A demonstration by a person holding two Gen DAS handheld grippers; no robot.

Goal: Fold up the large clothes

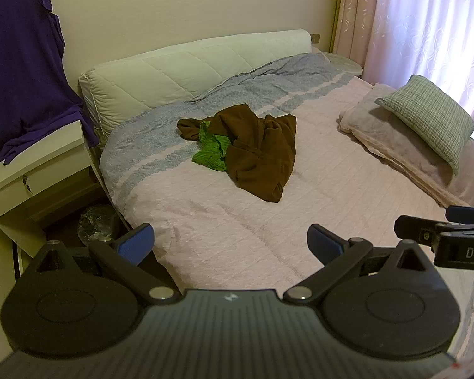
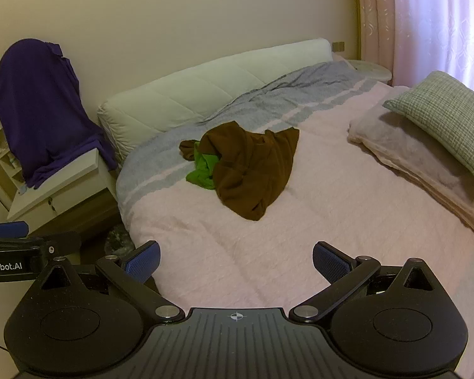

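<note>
A crumpled brown garment (image 1: 258, 151) (image 2: 252, 167) lies in a heap on the middle of the bed, with a bright green knitted piece (image 1: 212, 150) (image 2: 203, 170) tucked under its left side. My left gripper (image 1: 230, 246) hangs open above the near edge of the bed, well short of the heap, nothing between its blue pads. My right gripper (image 2: 235, 260) is also open and empty, at about the same distance from the clothes. In the left wrist view the right gripper's body (image 1: 445, 237) shows at the right edge.
The bed carries a pink cover (image 1: 268, 227) with a grey-blue band near a white padded headboard (image 1: 186, 63). A checked pillow (image 1: 429, 117) sits on a folded blanket (image 1: 401, 151) at right. A purple garment (image 1: 25, 72) drapes over a white nightstand (image 1: 31, 170) at left. Curtains (image 1: 426, 15) hang behind.
</note>
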